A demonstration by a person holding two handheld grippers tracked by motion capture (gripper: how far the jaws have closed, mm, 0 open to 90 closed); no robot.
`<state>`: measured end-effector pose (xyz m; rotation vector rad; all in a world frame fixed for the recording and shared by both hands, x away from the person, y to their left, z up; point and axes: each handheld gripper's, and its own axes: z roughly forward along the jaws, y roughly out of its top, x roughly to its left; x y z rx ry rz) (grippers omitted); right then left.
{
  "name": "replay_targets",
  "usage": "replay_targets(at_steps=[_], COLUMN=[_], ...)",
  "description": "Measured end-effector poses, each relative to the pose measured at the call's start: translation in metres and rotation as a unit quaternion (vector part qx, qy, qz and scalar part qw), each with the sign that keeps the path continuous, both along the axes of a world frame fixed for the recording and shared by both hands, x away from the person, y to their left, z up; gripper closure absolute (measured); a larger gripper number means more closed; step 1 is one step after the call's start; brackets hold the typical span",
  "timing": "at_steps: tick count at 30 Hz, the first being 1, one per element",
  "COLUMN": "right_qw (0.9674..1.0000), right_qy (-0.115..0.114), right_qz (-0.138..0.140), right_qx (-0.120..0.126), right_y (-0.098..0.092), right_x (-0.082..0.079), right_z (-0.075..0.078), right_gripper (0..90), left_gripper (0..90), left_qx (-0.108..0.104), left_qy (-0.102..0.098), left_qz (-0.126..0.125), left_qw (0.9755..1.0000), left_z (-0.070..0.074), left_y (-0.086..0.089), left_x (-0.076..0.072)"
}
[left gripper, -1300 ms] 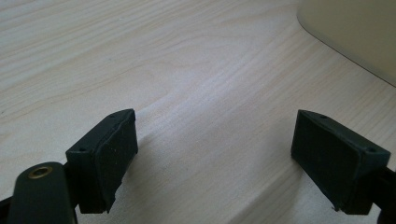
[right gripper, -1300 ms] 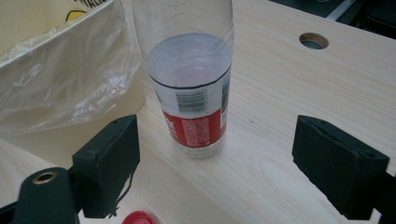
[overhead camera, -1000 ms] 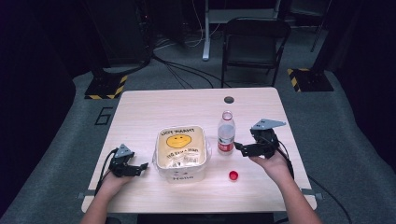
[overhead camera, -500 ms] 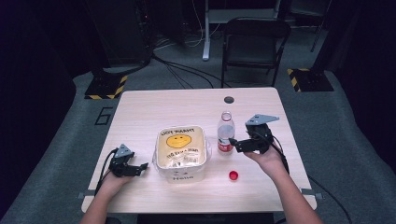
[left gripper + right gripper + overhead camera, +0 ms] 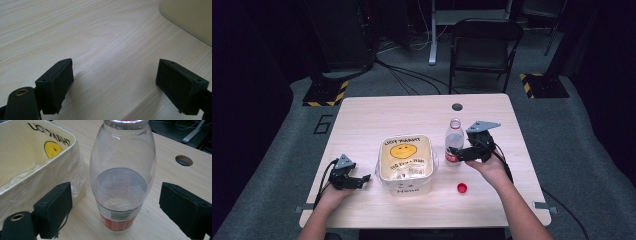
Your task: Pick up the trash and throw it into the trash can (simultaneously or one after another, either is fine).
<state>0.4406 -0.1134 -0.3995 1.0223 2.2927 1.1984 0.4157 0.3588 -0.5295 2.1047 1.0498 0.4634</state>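
Observation:
A clear plastic bottle with a red label stands upright and uncapped on the table, just right of a bin lined with a bag that bears a yellow smiley. In the right gripper view the bottle sits between the open jaws without touching them. My right gripper is open around the bottle's lower part. A red cap lies on the table in front of the bottle. My left gripper rests open on the table left of the bin, with nothing between its pads.
The light wooden table has a round cable hole at its back edge. A black chair stands behind the table. Cables run over the grey floor. The bin's wall lies ahead and right of the left gripper.
My right gripper has moved left toward the bottle and now has its jaws on either side of it. The left gripper has stayed put.

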Motion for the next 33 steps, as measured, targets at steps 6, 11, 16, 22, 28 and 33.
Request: replay_targets(at_steps=[6, 11, 16, 22, 28, 33], right_qw=[1.0000, 1.0000, 0.9999, 0.9999, 0.9999, 0.9998], right_qy=[0.002, 0.006, 0.008, 0.010, 0.006, 0.005], right_qz=[-0.003, -0.006, -0.009, -0.011, -0.012, -0.016], right_qx=[0.001, 0.001, 0.003, -0.001, -0.002, -0.007], right_y=[0.003, 0.006, 0.007, 0.011, 0.013, 0.014], right_x=[0.004, 0.009, 0.012, 0.016, 0.019, 0.021], right_z=[-0.004, -0.008, -0.012, -0.016, -0.018, -0.021], right_gripper=[10.5, 10.6, 10.5, 11.0, 13.0, 15.1], left_gripper=[14.5, 14.5, 14.5, 14.5, 14.5, 14.5], left_qx=[0.000, 0.000, 0.000, 0.000, 0.001, 0.000], left_qy=[0.000, 0.000, 0.000, 0.000, 0.000, 0.000], left_qz=[0.000, 0.000, 0.000, -0.001, -0.001, -0.001], left_qw=[1.0000, 1.0000, 1.0000, 1.0000, 1.0000, 1.0000], left_z=[0.000, 0.000, 0.000, 0.000, 0.000, 0.000], left_y=[0.000, 0.000, 0.000, 0.000, 0.000, 0.000], left_x=[0.000, 0.000, 0.000, 0.000, 0.000, 0.000])
